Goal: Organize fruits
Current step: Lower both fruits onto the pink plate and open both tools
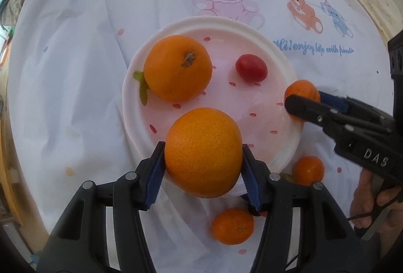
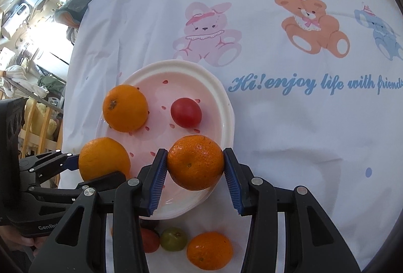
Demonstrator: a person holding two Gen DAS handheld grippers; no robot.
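Note:
A white-rimmed pink plate (image 1: pixel 252 29) (image 2: pixel 224 102) holds a large orange (image 1: pixel 177 68) (image 2: pixel 125 108) and a red cherry tomato (image 1: pixel 251 67) (image 2: pixel 186 112). My left gripper (image 1: pixel 203 154) is shut on a second large orange (image 1: pixel 203 152) (image 2: pixel 104 158) over the plate's near edge. My right gripper (image 2: pixel 196 164) is shut on a small mandarin (image 2: pixel 196 162) (image 1: pixel 302 91) over the plate's right rim. Loose mandarins lie on the cloth near the plate (image 1: pixel 233 226) (image 1: pixel 307 170) (image 2: pixel 209 250).
A white tablecloth (image 1: pixel 88 71) (image 2: pixel 302 147) with bear prints covers the table. A green tomato (image 2: pixel 173 239) and a red tomato (image 2: pixel 149 240) lie on the cloth by the plate's near side. Room clutter lies beyond the left table edge (image 2: pixel 30 46).

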